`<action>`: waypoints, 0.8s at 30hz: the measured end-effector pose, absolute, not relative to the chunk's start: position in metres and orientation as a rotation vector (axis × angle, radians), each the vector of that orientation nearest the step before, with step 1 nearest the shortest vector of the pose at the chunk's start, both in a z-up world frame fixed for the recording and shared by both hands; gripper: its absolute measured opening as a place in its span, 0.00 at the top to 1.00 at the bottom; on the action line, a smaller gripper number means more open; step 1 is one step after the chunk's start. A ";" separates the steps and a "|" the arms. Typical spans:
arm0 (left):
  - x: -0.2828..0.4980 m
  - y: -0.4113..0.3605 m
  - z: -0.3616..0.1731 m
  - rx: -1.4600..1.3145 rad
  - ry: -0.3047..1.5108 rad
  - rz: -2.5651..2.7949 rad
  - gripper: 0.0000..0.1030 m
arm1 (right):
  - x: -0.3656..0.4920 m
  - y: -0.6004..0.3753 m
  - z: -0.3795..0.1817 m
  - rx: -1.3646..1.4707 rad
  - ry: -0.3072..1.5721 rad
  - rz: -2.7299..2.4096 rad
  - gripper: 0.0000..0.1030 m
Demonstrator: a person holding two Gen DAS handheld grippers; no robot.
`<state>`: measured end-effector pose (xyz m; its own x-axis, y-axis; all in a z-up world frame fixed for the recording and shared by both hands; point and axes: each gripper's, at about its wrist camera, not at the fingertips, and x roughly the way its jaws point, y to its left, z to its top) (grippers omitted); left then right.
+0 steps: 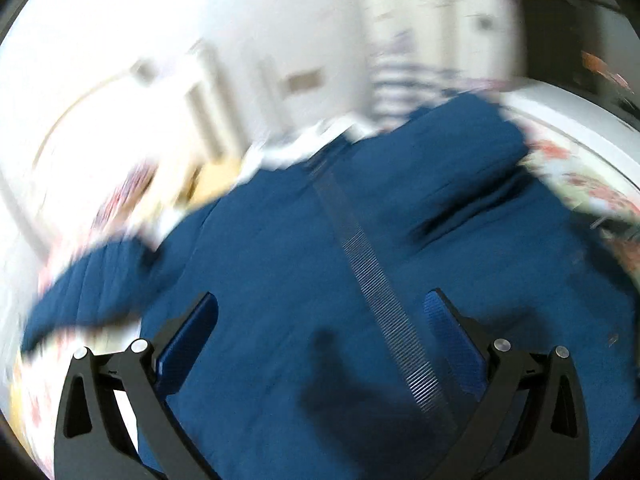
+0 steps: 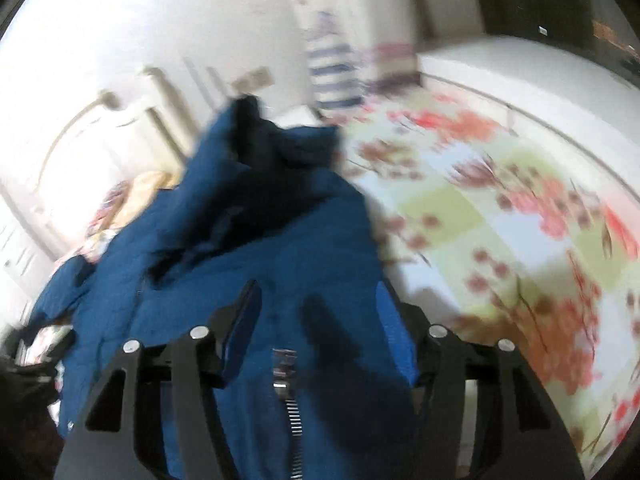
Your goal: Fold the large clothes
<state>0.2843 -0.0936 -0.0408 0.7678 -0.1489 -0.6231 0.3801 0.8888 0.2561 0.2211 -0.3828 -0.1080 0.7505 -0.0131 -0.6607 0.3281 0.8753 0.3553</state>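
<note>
While both tongs hang empty over the blue jacket (image 1: 304, 248), we're between folds. Left gripper (image 1: 320, 316) jaws stand wide apart, right gripper (image 2: 316, 312) half open, neither pressing cloth. Jacket lies spread on the bed (image 2: 500, 208), toward its left edge, zip (image 1: 372, 280) up. Next, we judge: grab an edge or sleeve and fold inward.

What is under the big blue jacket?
The blue jacket lies on a flowery bedsheet, which shows beside it. Whatever is straight underneath is covered, so I cannot see it.
</note>
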 end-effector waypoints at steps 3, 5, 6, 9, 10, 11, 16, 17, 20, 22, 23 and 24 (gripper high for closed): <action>0.295 -0.160 -0.034 0.454 0.591 -0.375 0.04 | 0.218 -0.381 -0.111 0.453 0.709 -0.243 0.50; 0.307 -0.203 -0.035 0.497 0.556 -0.391 0.04 | 0.217 -0.385 -0.112 0.456 0.711 -0.269 0.50; 0.313 -0.218 -0.036 0.512 0.546 -0.393 0.04 | 0.216 -0.392 -0.116 0.477 0.724 -0.273 0.50; 0.329 -0.263 -0.044 0.572 0.519 -0.383 0.04 | 0.222 -0.393 -0.127 0.541 0.739 -0.269 0.50; 0.334 -0.277 -0.048 0.611 0.511 -0.382 0.04 | 0.222 -0.392 -0.127 0.544 0.738 -0.270 0.50; 0.333 -0.288 -0.053 0.643 0.502 -0.382 0.04 | 0.222 -0.392 -0.127 0.543 0.738 -0.270 0.50; 0.340 -0.309 -0.054 0.671 0.471 -0.424 0.54 | 0.223 -0.390 -0.124 0.540 0.740 -0.265 0.50; 0.340 -0.302 -0.047 0.614 0.477 -0.442 0.68 | 0.223 -0.390 -0.124 0.543 0.739 -0.263 0.50; 0.347 -0.255 -0.011 0.338 0.483 -0.460 0.87 | 0.222 -0.391 -0.125 0.555 0.733 -0.257 0.50; 0.359 -0.195 0.011 0.082 0.507 -0.450 0.91 | 0.222 -0.391 -0.125 0.557 0.732 -0.256 0.50; 0.362 -0.169 0.016 -0.011 0.514 -0.434 0.92 | 0.223 -0.391 -0.125 0.558 0.731 -0.256 0.50; 0.366 -0.127 0.020 -0.148 0.528 -0.423 0.92 | 0.223 -0.392 -0.125 0.560 0.731 -0.255 0.50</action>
